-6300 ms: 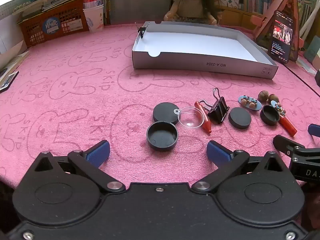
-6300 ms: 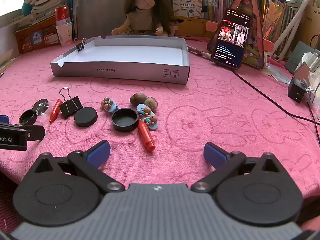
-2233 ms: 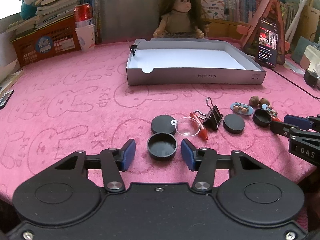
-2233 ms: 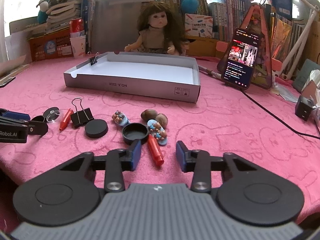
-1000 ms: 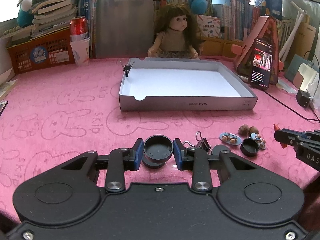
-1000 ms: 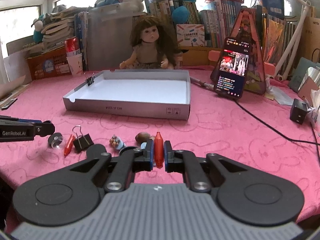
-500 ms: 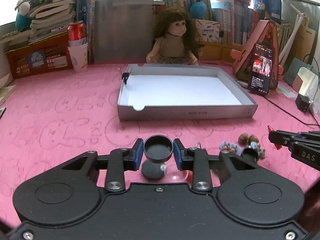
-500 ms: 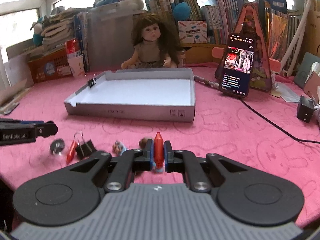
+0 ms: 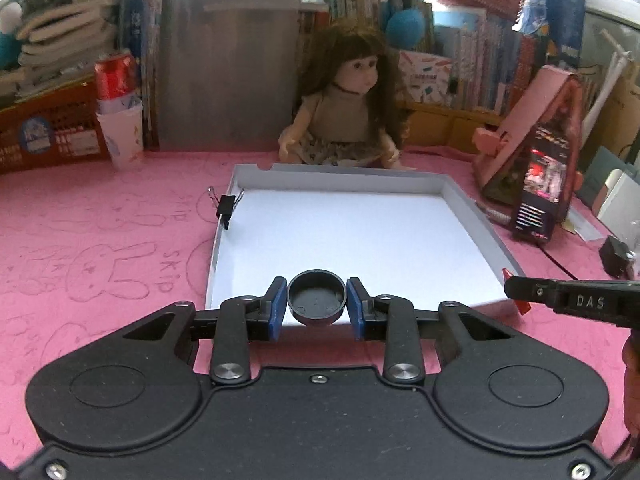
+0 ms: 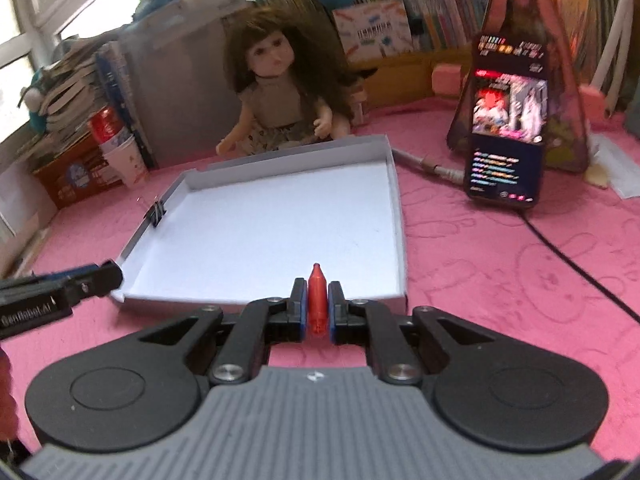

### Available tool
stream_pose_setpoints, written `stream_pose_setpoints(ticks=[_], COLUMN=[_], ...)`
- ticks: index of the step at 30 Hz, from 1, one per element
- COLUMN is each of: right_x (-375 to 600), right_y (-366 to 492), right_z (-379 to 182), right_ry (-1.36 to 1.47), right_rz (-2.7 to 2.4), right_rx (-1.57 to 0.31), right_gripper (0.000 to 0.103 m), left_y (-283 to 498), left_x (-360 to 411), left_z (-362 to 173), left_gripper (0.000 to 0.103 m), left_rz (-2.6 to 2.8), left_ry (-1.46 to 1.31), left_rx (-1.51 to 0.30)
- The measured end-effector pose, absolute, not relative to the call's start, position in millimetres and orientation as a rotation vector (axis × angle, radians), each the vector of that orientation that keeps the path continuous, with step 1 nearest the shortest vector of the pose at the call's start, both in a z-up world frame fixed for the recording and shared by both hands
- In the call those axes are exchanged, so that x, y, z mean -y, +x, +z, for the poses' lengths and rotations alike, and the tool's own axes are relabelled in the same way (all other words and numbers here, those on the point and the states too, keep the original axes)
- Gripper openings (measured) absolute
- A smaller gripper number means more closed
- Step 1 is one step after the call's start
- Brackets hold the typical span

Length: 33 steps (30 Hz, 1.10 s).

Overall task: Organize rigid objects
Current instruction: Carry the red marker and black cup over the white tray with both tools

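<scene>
Right gripper (image 10: 318,312) clamped on the red plastic crayon-shaped piece (image 10: 317,300), long axis forward, tip ahead, over the shallow grey cardboard tray (image 10: 394,216) near edge. Left gripper (image 9: 317,307) pinches the round black plastic cap (image 9: 317,297), hollow up. White tray floor ahead is bare.

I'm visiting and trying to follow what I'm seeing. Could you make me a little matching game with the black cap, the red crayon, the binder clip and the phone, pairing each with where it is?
Things:
1. black cap
2. red crayon
3. binder clip
4. phone

Places:
A. clipped on the white box's left wall
B. between the right gripper's pads
C. propped upright beside the box
D. between the left gripper's pads

Pairs: 1-D, 2-B, 3-A, 4-C
</scene>
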State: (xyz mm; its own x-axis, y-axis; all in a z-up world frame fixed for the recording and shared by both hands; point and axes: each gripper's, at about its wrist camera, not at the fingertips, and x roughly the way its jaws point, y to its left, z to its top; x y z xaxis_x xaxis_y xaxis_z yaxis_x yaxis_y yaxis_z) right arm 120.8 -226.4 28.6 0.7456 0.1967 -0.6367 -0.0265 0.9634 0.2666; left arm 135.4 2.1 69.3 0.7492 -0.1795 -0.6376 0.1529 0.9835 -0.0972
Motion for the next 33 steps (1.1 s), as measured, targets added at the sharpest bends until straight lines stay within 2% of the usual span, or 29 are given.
stream_pose_setpoints(ticks=[13, 29, 33], right_x=[210, 205, 204], right_y=[186, 190, 190], right_z=[11, -1, 0], right_ry=[0.196, 0.170, 0.163], right_rz=[0.076, 0.028, 0.031], right_rx=[-0.851, -0.869, -0.863], right_gripper=[0.014, 0.015, 0.021], left_y=[200, 197, 196], left_x=[0, 6, 8], left_z=[29, 9, 9], left_gripper=[0.030, 0.030, 0.031], left_rz=[-0.102, -0.090, -0.097], left_ry=[-0.020, 0.030, 0.033], left_rx=[-0.821, -0.832, -0.828])
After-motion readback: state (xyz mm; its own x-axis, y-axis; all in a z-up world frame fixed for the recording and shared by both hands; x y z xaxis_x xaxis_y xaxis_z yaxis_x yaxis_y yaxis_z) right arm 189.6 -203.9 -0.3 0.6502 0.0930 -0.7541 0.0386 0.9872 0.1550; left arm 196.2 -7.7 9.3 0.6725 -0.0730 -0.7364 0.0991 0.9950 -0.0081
